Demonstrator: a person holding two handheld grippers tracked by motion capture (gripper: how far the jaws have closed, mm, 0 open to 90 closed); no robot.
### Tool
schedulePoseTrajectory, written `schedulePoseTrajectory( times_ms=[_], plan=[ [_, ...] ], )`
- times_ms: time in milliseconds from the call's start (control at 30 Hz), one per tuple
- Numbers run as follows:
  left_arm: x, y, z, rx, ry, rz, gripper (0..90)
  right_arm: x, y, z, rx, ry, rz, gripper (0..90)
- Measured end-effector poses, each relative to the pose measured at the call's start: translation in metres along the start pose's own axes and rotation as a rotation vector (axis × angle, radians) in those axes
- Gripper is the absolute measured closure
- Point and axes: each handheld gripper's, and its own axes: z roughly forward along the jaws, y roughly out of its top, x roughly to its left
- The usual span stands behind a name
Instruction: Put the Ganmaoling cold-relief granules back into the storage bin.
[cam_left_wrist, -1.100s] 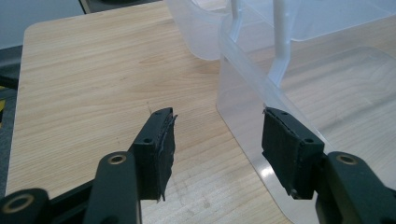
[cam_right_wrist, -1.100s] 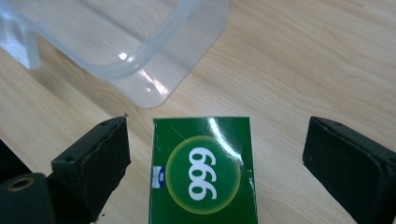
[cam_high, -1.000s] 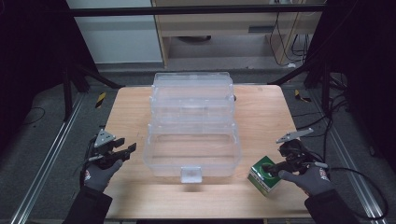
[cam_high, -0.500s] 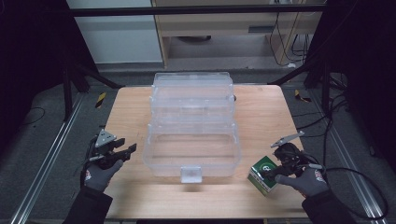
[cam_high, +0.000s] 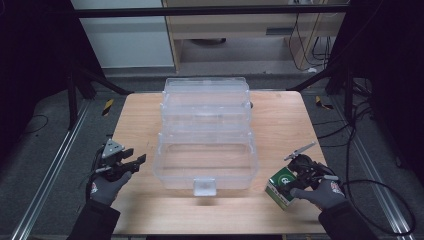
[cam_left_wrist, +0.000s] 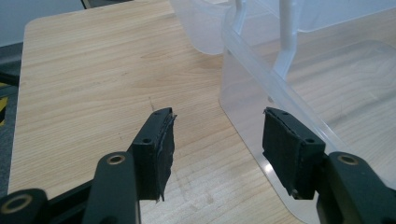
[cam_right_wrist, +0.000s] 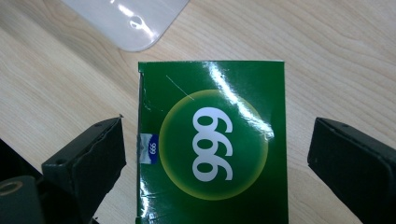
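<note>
Right gripper hung with jaws spread either side of box, untouched; left gripper likewise spread beside bin.

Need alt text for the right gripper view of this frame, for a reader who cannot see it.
The right gripper hangs open over a green box printed with white digits in a yellow-green circle, one black jaw on each side with a gap to the box. The box lies on a wooden table, and a corner of a clear plastic container shows at the top.
</note>
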Motion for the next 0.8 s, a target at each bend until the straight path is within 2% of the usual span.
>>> schedulePoseTrajectory(
  times_ms=[800],
  plan=[
    [0.0, -0.003, 0.004, 0.025, 0.003, 0.005, 42.4, 0.001, 0.011, 0.017, 0.173, -0.005, -0.057, 9.5]
  ],
)
